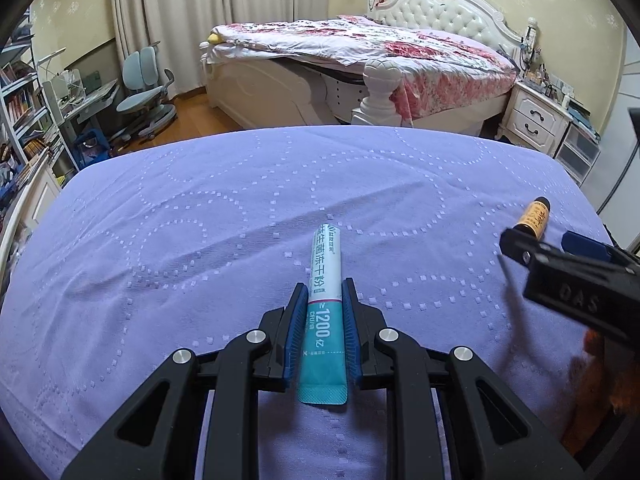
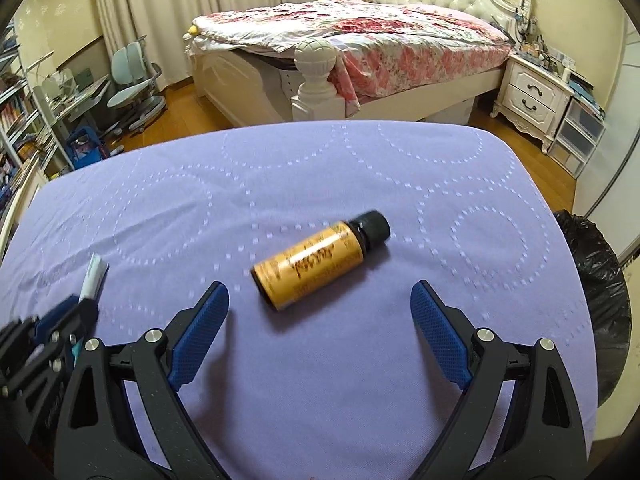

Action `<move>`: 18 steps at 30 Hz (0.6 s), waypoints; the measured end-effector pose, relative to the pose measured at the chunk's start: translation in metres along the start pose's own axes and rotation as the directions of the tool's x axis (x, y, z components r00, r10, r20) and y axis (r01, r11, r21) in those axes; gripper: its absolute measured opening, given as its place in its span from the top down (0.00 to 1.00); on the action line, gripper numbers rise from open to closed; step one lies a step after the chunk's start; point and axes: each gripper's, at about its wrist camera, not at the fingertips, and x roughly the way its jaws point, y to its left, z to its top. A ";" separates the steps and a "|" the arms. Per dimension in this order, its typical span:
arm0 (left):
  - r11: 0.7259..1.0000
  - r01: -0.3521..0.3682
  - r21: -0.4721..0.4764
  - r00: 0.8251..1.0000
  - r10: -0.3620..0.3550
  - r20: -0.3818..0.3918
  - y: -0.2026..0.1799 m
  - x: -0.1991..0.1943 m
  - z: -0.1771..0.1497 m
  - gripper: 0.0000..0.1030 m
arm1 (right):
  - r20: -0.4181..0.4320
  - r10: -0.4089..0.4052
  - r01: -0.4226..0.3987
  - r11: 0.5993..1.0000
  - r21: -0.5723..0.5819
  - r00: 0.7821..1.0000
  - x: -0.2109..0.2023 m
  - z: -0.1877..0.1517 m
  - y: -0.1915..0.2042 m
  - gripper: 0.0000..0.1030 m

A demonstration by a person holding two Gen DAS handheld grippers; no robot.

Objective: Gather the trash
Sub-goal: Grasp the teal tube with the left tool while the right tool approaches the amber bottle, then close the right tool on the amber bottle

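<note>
Left gripper (image 1: 325, 300): jaws narrow, clamped on a teal-and-white powder sachet (image 1: 325, 276). The blue pads press both long sides of the stick near its teal lower half; the white printed end projects forward past the fingertips, the crimped teal end trails back between the arms. Sachet is held above the lavender bedsheet (image 1: 200, 240), aligned with the gripper's axis.

Right gripper (image 2: 320, 300): jaws wide apart, nothing between the pads. Small amber bottle (image 2: 320, 260) with orange label and black cap lies on its side on the sheet just ahead of the fingertips, roughly centred between them, cap angled up and to the right. No contact between pads and bottle. The bottle looks slightly blurred.

In the left wrist view, the same bottle (image 1: 536, 220) appears at the right edge, just beyond the right gripper's tip. In the right wrist view, the left gripper sits at lower left with the sachet's white end poking out.

Black trash bag (image 2: 596, 292) sits off the sheet's right edge, beside the right gripper.

Background: white bed with floral quilt (image 1: 360, 48), nightstand (image 1: 536, 120), desk chair (image 1: 148, 84), bookshelf at left
</note>
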 end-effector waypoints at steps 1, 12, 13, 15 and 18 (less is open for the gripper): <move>1.000 0.001 0.001 1.000 -0.001 0.000 0.000 0.000 0.000 0.79 | 0.001 -0.007 0.007 1.000 0.013 1.000 0.003 0.004 0.000 0.12; 1.000 0.018 -0.001 1.000 -0.018 0.001 0.002 -0.003 -0.001 0.79 | 0.021 -0.025 0.026 0.998 -0.060 0.999 -0.005 -0.003 -0.005 0.57; 1.000 0.019 0.001 1.000 -0.019 0.002 0.002 -0.003 -0.001 0.79 | 0.022 -0.014 0.015 0.998 -0.064 1.000 -0.008 -0.005 -0.008 0.63; 1.000 0.020 0.005 1.000 -0.020 0.002 0.001 -0.003 -0.001 0.79 | 0.023 0.004 -0.002 0.997 -0.072 1.000 -0.011 -0.008 -0.012 0.67; 1.000 0.025 0.007 1.000 -0.025 0.002 0.001 -0.003 -0.001 0.79 | 0.021 0.023 -0.022 0.997 -0.081 1.000 -0.018 -0.014 -0.018 0.76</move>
